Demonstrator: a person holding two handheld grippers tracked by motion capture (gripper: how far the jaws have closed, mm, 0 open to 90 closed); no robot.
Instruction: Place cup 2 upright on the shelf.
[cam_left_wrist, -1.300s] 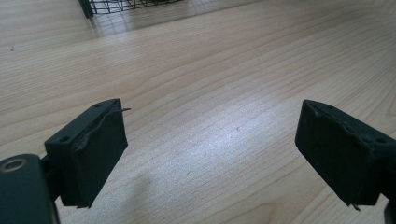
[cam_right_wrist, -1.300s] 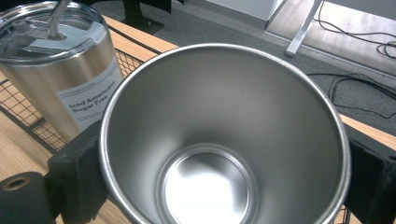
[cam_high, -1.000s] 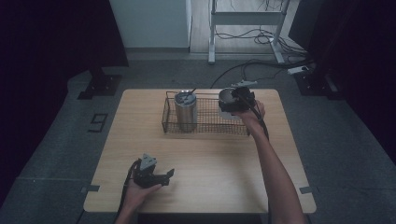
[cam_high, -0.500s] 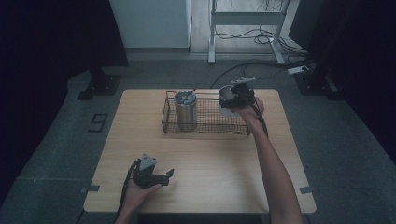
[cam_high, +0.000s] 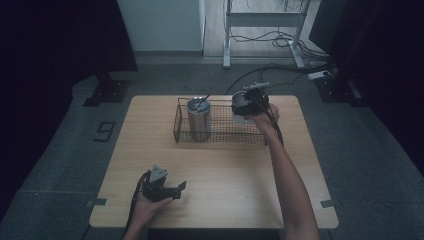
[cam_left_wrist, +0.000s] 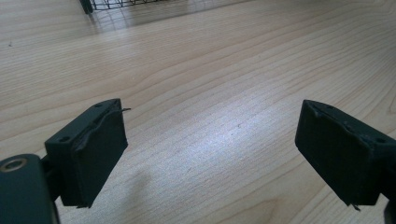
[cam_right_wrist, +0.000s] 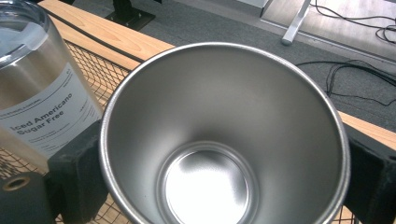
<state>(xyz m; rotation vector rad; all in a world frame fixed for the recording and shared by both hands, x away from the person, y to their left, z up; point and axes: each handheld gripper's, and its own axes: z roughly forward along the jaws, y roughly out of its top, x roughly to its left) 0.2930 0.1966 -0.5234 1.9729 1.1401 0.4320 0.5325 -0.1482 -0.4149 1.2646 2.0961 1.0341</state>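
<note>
Black rubber pads of the right gripper (cam_right_wrist: 219, 172) press against both sides of an open steel cup (cam_right_wrist: 224, 135), clamping it just below the rim; its polished inside faces the right gripper view, and nothing lies in it. In the high view the right gripper (cam_high: 246, 102) holds that cup (cam_high: 239, 117) at the right end of the wire basket (cam_high: 220, 134), at the table's far side. Whether the cup's base touches the mesh cannot be told. Just beside it, at the basket's left end, a lidded steel tumbler (cam_right_wrist: 37, 88) stands upright, with a white label reading "Iced Americano Sugar Free". The high view shows this tumbler (cam_high: 199, 119) well apart from the cup within the same basket.

Near the front edge, the left gripper (cam_high: 167, 190) lies low over the wooden table (cam_high: 300, 165) in the person's hand. Its jaws stand apart with only bare wood grain between them in the left gripper view (cam_left_wrist: 210, 154).
</note>
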